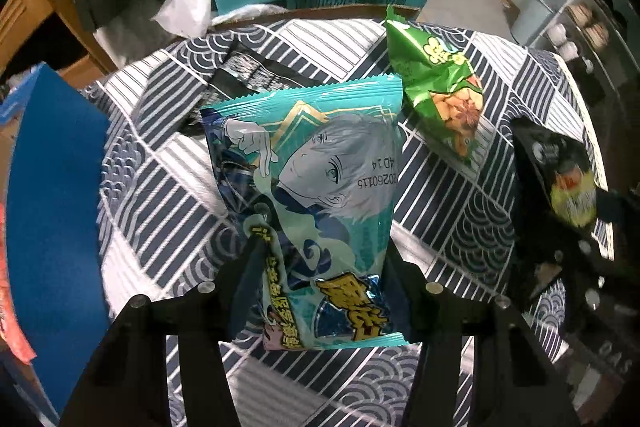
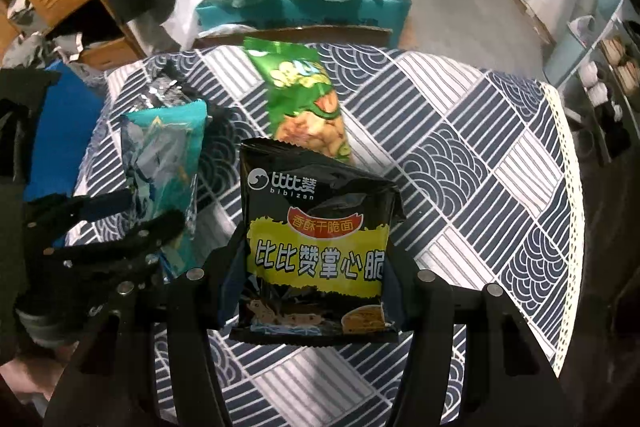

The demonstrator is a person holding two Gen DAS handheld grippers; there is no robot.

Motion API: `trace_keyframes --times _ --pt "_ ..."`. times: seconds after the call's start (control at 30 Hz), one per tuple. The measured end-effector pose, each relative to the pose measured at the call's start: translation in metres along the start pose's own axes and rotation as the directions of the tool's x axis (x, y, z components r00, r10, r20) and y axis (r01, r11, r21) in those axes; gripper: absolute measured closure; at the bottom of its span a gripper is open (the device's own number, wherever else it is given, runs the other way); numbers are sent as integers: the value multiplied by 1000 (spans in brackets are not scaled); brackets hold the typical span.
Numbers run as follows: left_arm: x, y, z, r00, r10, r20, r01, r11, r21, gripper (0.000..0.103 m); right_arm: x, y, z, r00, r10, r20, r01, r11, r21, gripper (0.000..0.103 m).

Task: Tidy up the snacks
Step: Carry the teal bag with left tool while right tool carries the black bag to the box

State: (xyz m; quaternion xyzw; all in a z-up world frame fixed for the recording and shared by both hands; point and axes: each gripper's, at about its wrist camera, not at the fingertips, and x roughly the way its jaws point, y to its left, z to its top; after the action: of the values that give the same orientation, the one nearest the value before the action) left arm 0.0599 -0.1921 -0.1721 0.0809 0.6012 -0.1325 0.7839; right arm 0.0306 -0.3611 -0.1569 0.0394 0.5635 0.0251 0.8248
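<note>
Both wrist views look steeply down, close, sharing the tablecloth [image 1: 460, 211] [image 2: 460, 155].

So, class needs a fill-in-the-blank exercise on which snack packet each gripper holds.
1. The left gripper is shut on the ____ anime-printed packet.
2. The right gripper is shut on the ____ noodle packet.
3. The green peanut packet lies on the patterned ____.

Missing: teal; black; tablecloth

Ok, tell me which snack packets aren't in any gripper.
Two: the green packet and the black-and-silver packet, both lying on the cloth. The teal packet and black-and-yellow packet are each clamped between fingers.
</note>
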Motion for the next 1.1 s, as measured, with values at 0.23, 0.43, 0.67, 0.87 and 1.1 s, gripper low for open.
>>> trace_keyframes --times 0.23,0.43,0.67,0.87,1.1 --pt "-34 24 -10 999 -7 49 6 1000 17 45 -13 24 0 1000 19 15 -19 999 -28 45" --pt "-68 52 -13 993 30 117 -33 999 26 45 -26 49 0 999 42 32 -40 998 -57 45" --pt "-101 89 -29 983 47 176 -48 999 1 45 -43 82 6 996 77 54 -72 993 -93 45" --pt "-122 122 -40 980 50 193 -46 999 -29 45 -62 115 16 988 127 90 -114 985 -133 45" --pt "-148 157 -46 969 58 242 -44 997 -65 45 -79 153 27 978 176 111 -154 972 -179 45"
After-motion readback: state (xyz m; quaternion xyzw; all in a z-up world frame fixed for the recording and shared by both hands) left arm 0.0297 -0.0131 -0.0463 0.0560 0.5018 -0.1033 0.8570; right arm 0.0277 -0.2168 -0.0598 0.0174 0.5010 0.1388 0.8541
